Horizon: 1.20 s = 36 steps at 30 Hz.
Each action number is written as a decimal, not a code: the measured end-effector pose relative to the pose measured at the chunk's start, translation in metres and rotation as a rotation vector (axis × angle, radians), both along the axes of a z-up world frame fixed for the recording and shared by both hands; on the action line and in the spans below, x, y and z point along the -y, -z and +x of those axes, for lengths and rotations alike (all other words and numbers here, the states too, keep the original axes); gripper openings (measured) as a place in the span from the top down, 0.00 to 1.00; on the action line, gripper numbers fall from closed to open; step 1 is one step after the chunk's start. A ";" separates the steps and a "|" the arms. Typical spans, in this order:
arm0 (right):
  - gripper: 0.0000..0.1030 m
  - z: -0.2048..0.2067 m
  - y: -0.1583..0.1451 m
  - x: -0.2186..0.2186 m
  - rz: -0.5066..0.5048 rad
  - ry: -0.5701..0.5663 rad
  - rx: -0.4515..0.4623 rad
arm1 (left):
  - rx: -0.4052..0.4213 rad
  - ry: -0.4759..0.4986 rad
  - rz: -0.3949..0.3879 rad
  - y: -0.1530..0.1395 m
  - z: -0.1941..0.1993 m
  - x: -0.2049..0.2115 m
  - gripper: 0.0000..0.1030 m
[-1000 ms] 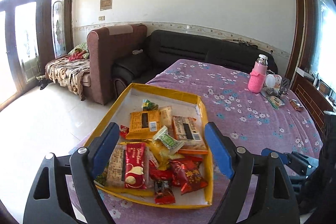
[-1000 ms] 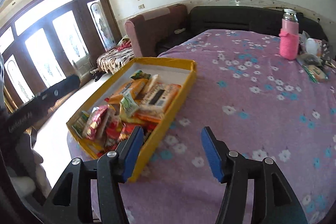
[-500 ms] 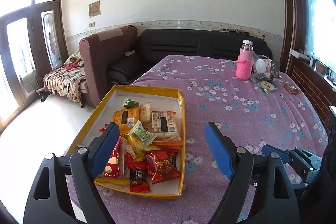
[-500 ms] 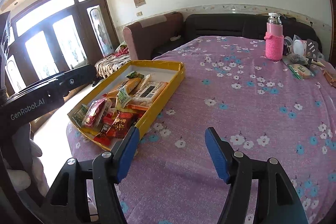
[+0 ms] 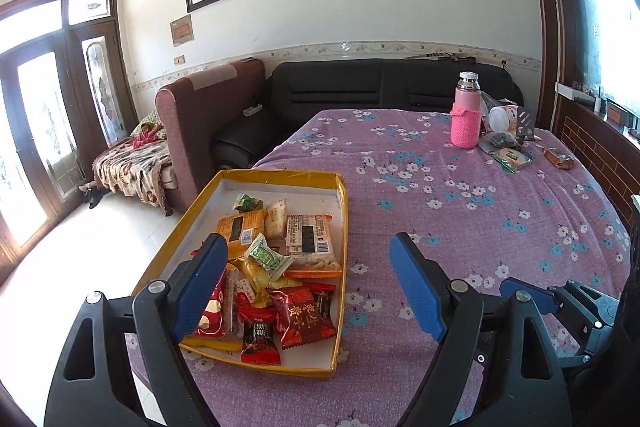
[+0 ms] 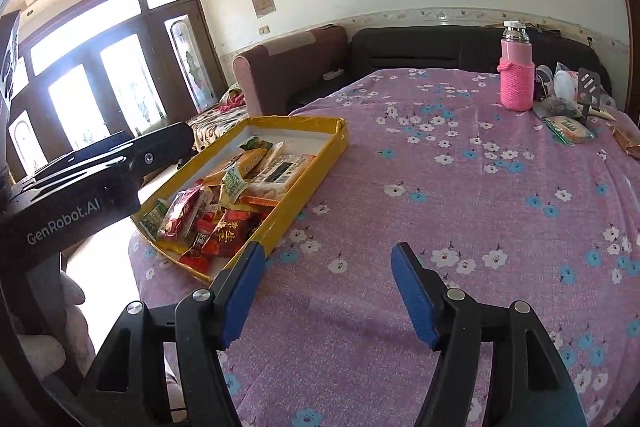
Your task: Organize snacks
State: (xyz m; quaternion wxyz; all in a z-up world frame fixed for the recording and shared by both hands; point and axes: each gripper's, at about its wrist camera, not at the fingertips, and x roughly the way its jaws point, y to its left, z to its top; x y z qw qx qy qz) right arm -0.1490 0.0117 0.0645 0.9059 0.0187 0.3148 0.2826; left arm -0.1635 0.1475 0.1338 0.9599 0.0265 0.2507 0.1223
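Note:
A yellow cardboard tray (image 5: 343, 211) (image 6: 320, 155) sits near the left edge of the table and holds several wrapped snacks: a red packet (image 5: 304, 315), a green sweet (image 5: 266, 257), an orange pack (image 5: 240, 227) and a clear cracker pack (image 5: 310, 241). My left gripper (image 5: 308, 283) is open and empty, raised above the tray's near right corner. My right gripper (image 6: 326, 287) is open and empty, over bare cloth to the right of the tray. Its tip shows in the left wrist view (image 5: 532, 297).
The table wears a purple flowered cloth (image 6: 460, 187). A pink-sleeved bottle (image 5: 466, 117) (image 6: 516, 71) stands at the far right with a cup, packets and small items (image 6: 568, 127) beside it. Sofas (image 5: 360, 95) lie beyond the table's far edge; floor lies left.
Both grippers have pulled back and up from the tray, so more of the table shows. The tray and snacks have not moved. Both stayed open.

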 end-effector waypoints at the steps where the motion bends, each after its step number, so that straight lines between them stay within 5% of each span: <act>1: 0.35 0.000 0.000 -0.001 -0.002 -0.002 0.001 | 0.004 -0.006 0.006 0.000 -0.001 0.001 0.19; 14: 0.34 0.000 0.003 -0.008 -0.009 -0.019 0.001 | 0.099 -0.299 0.195 -0.005 -0.019 0.004 0.16; 24: 0.30 -0.003 0.010 -0.029 -0.043 -0.062 -0.011 | -0.022 -0.199 0.021 0.018 -0.009 -0.018 0.13; 36: 0.28 -0.003 0.023 -0.046 -0.083 -0.087 -0.044 | -0.100 -0.203 -0.033 0.036 0.001 -0.033 0.13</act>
